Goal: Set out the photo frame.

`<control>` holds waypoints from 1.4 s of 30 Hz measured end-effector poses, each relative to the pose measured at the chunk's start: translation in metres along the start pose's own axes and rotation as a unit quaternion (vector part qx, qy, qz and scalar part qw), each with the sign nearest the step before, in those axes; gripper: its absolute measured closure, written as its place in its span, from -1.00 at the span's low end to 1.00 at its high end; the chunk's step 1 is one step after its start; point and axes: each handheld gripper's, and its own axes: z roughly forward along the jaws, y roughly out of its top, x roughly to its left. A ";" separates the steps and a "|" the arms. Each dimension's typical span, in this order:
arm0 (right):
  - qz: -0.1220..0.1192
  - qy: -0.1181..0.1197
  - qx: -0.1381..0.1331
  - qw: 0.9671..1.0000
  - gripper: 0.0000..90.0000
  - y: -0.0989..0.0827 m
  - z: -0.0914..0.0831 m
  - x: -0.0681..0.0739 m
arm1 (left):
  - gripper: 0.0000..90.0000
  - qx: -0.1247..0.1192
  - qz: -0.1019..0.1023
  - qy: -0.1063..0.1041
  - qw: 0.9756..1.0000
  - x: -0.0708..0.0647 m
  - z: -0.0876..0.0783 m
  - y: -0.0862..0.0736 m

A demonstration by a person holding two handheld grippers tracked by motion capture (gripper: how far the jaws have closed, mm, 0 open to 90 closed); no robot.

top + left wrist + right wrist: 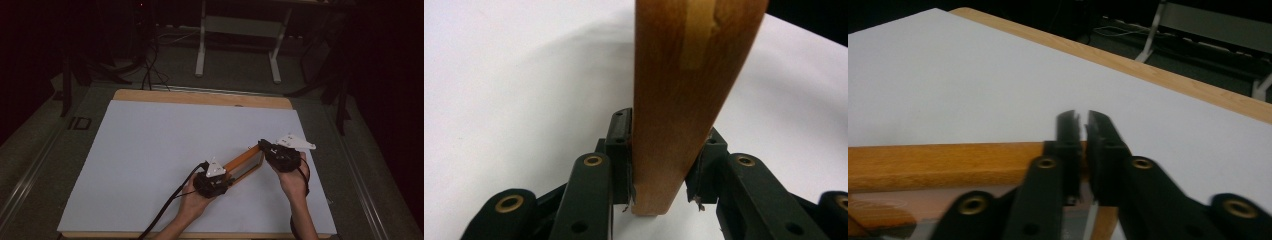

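Both grippers clamp opposite ends of the wooden frame.

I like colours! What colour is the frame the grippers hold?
Orange-brown wood; the frame shows best in the left gripper view.

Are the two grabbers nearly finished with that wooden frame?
Both ends are grabbed: the left gripper pinches one end of the wooden frame, the right gripper is nearly shut around its far bar. The frame sits low over the white table. Where it goes can't be told.
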 end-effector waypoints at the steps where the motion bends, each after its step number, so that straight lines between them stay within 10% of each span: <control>1: 0.005 0.001 0.000 1.000 0.74 0.000 -0.001 -0.002 | 0.53 0.002 0.000 -0.001 1.000 0.000 0.000 0.000; 14: 0.016 0.005 -0.008 1.000 0.28 -0.002 -0.014 -0.012 | 0.54 0.016 0.010 -0.015 1.000 0.010 -0.012 0.015; 22: 0.013 0.011 -0.005 1.000 0.26 -0.004 -0.013 -0.013 | 0.54 0.025 0.043 -0.033 0.998 0.024 -0.034 0.037; 42: -0.009 0.031 0.006 0.999 0.27 -0.002 -0.011 -0.004 | 0.54 0.015 0.047 -0.077 0.996 0.054 -0.075 0.066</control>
